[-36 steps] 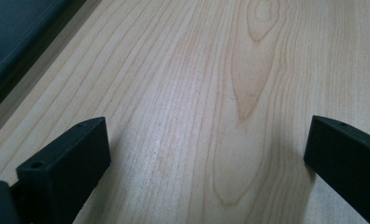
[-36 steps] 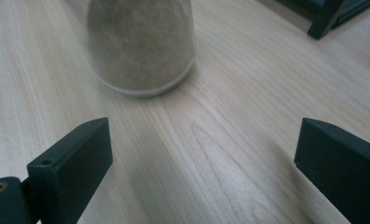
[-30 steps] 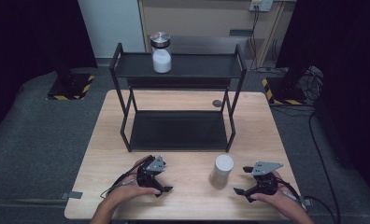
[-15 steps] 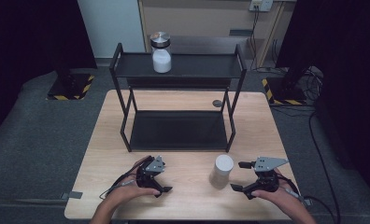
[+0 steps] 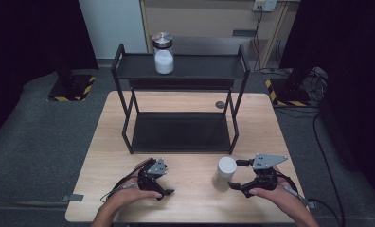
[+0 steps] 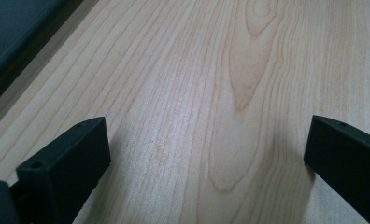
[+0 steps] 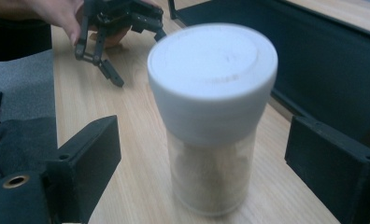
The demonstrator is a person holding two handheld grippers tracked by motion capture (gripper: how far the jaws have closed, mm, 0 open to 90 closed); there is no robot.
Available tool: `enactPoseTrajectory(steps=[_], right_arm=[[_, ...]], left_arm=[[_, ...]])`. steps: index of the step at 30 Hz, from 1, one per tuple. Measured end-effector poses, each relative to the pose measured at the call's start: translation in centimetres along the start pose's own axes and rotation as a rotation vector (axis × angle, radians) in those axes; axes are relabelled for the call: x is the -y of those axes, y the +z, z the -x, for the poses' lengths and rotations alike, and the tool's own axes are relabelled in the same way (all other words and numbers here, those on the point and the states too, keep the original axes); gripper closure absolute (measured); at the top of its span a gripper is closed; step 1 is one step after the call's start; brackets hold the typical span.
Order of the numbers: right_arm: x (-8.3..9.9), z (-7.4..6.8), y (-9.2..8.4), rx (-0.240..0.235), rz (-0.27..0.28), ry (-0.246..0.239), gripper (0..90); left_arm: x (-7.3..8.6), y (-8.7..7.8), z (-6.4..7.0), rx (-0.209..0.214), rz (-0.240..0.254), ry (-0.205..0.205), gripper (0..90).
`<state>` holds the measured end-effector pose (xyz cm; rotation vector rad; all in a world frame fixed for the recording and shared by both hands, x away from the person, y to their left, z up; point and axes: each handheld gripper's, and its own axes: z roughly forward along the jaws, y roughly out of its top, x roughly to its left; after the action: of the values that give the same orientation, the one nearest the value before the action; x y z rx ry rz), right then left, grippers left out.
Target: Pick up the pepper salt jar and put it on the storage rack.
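Looking down from the high view, the white-capped jar (image 5: 225, 172) stands near the table's (image 5: 185, 118) front edge, the right gripper (image 5: 236, 174) beside it, jaws apart. Its own view shows the jar between both jaws untouched, so centring before closing below the cap seems wise. The left gripper (image 6: 206, 149) rests spread over bare wood.

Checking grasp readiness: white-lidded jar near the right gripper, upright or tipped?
Upright: the white-lidded jar stands on its base on the table, lid up.
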<state>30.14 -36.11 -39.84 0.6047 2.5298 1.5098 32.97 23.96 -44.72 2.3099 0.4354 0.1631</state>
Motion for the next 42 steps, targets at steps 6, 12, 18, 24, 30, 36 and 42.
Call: enactPoseTrajectory(steps=[6, 12, 18, 24, 30, 36, 42], right_arm=[[-0.5, 0.0, 1.0, 0.002, 0.006, -0.009, 14.5], [-0.5, 0.1, 1.9, -0.001, 0.008, -0.006, 17.3], [-0.2, 0.3, 2.3, -0.003, 0.022, 0.007, 21.4], [0.0, 0.2, 2.5, 0.000, 0.034, 0.011, 25.0], [0.1, 0.2, 2.6, 0.000, 0.036, 0.008, 27.3], [0.2, 0.0, 2.5, 0.014, 0.039, -0.003, 31.9], [0.3, -0.5, 2.5, 0.037, 0.039, -0.026, 34.3]], left_arm=[[0.0, -0.1, 0.0, 0.001, 0.000, 0.001, 0.0], [0.1, -0.1, 0.0, 0.001, 0.000, 0.001, 0.0], [0.1, -0.1, 0.0, 0.001, 0.001, 0.001, 0.0], [0.1, -0.1, 0.0, 0.001, 0.000, 0.001, 0.0], [0.1, -0.1, 0.1, 0.000, 0.001, 0.001, 0.0], [0.1, -0.1, 0.1, 0.000, 0.001, 0.001, 0.0], [0.1, -0.1, 0.1, 0.000, 0.001, 0.001, 0.0]])
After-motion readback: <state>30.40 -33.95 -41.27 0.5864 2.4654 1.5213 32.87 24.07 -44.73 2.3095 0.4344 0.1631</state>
